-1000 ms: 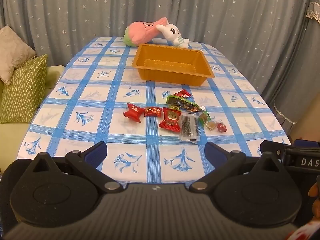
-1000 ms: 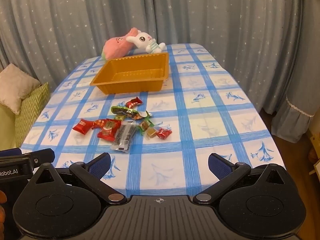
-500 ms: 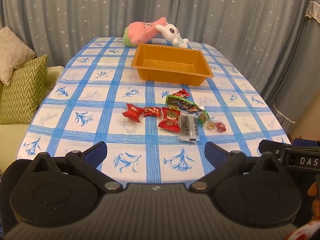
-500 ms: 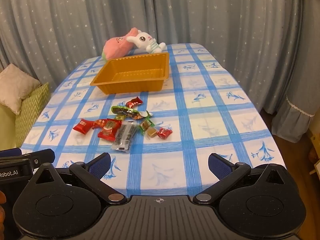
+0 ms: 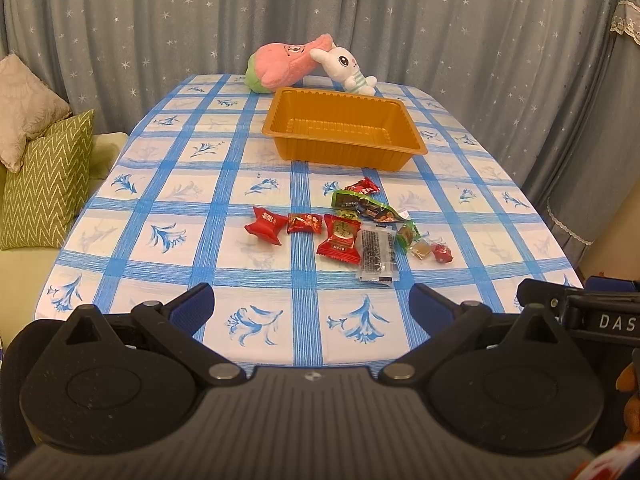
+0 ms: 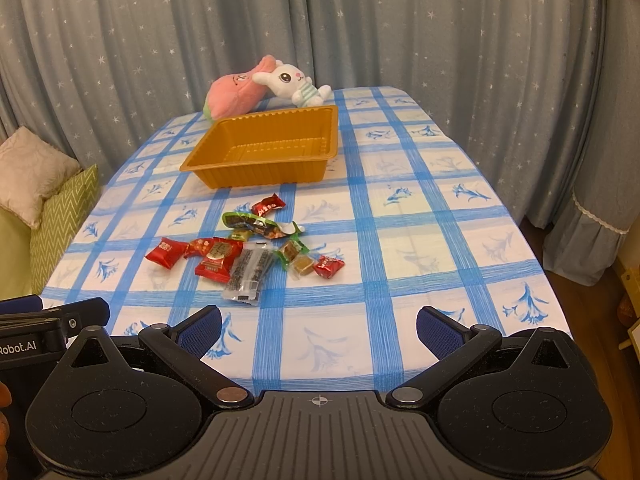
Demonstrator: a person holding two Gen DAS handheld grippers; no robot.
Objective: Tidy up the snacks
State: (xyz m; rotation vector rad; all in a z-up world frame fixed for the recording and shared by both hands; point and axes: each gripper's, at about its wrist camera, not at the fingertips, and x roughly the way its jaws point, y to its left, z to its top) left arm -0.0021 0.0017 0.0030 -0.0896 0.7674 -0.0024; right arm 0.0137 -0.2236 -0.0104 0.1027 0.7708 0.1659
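Note:
Several wrapped snacks lie in a loose cluster on the blue-checked tablecloth: red packets (image 5: pixel 339 239), a clear dark bar (image 5: pixel 376 254), a green wrapper (image 5: pixel 364 203) and small candies (image 5: pixel 442 253). The cluster also shows in the right wrist view (image 6: pixel 248 246). An empty orange tray (image 5: pixel 344 128) (image 6: pixel 264 148) stands behind them. My left gripper (image 5: pixel 312 308) is open and empty, over the table's near edge. My right gripper (image 6: pixel 318 330) is open and empty, near the same edge, to the right of the left one.
A pink plush (image 5: pixel 280 66) and a white bunny plush (image 5: pixel 346 66) lie behind the tray. Cushions (image 5: pixel 44 184) sit on a sofa left of the table. Curtains hang all around. The table's right edge (image 6: pixel 532 248) drops to the floor.
Both grippers have moved very slightly forward towards the snacks. Nothing on the table has moved.

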